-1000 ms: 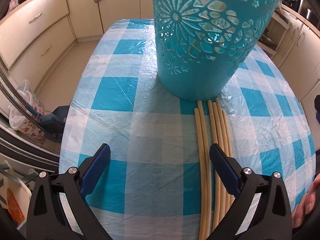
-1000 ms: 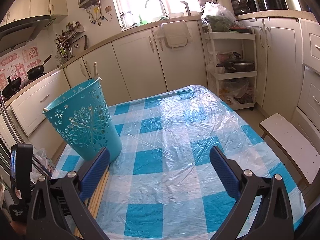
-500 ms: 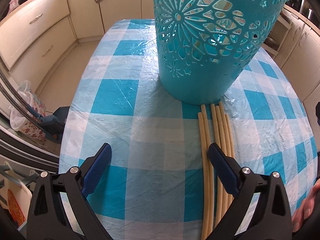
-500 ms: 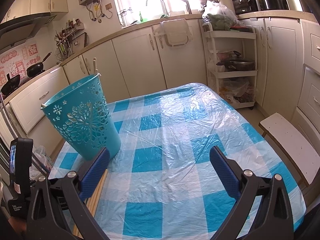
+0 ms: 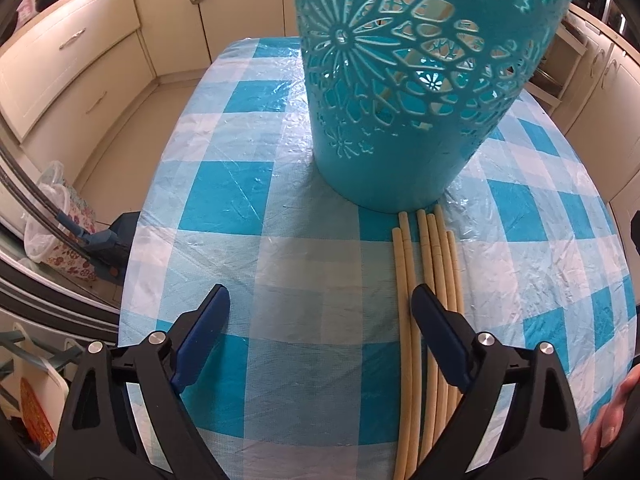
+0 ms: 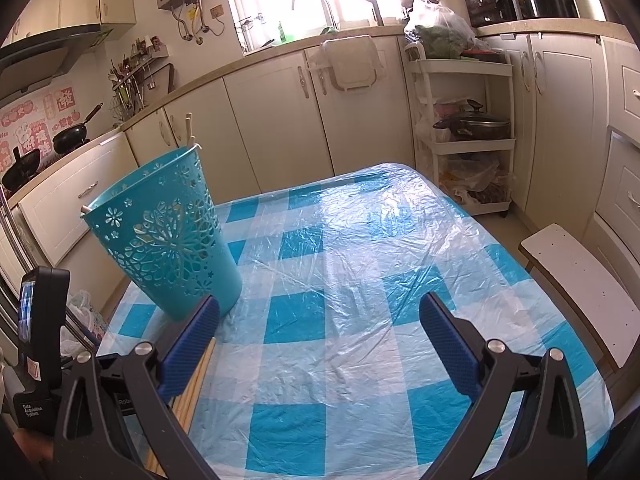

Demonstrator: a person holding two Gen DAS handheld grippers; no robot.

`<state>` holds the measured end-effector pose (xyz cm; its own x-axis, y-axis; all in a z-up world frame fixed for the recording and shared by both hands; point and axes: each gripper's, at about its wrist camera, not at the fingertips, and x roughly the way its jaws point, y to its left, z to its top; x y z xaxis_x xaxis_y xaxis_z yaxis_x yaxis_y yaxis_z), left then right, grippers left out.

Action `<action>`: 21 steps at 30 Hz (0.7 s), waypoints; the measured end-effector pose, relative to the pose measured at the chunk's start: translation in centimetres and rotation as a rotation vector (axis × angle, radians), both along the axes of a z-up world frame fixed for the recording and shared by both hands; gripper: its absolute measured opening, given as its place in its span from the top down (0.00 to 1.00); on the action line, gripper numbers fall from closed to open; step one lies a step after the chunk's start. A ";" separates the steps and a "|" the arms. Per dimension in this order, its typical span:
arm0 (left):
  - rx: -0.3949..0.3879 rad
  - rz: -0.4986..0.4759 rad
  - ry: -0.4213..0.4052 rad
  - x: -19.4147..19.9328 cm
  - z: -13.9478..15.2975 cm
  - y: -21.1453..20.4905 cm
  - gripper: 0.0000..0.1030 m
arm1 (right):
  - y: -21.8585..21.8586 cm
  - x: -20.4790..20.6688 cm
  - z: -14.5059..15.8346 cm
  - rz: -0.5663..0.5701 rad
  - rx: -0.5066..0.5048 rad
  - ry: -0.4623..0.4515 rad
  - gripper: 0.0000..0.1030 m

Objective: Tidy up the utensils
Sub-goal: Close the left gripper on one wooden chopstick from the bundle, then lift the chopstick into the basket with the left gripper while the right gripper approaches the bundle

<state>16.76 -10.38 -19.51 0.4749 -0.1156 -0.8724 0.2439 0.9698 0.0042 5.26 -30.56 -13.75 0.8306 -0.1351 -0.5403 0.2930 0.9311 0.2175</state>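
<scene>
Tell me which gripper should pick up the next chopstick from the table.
Left. The left gripper hangs open just beside the chopsticks, its right jaw over them. The right gripper, also open, faces bare tablecloth with the chopsticks off beyond its left jaw.

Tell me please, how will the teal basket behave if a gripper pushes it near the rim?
The teal basket is tall, with a base narrower than its rim, so a push near the rim would probably tip it rather than slide it. Its thin, perforated plastic wall suggests it is light. The chopsticks leaning inside would likely shift or rattle. The plastic-covered tablecloth looks smooth, so a low push may slide it.
</scene>
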 end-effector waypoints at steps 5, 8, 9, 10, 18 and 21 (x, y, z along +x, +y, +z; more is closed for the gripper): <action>0.032 0.007 0.011 -0.1 -0.2 0.2 0.18 | -0.1 0.1 -0.1 -0.002 0.012 0.000 0.07; 0.031 0.009 0.006 -0.1 -0.2 -0.1 0.19 | 0.1 0.1 0.0 0.005 0.000 0.001 0.07; 0.031 0.006 0.004 -0.1 -0.2 -0.2 0.20 | 0.1 0.0 0.0 0.005 -0.002 0.000 0.07; 0.030 0.001 0.002 -0.2 -0.2 -0.2 0.23 | 0.0 0.0 0.0 0.005 0.000 0.000 0.07; -0.008 -0.089 0.008 0.0 0.5 -1.3 0.88 | 0.5 0.4 -0.5 0.049 0.003 0.042 0.07; -0.052 -0.115 0.035 0.3 0.5 -0.9 0.95 | 1.4 0.8 -1.0 0.087 -0.023 0.080 0.07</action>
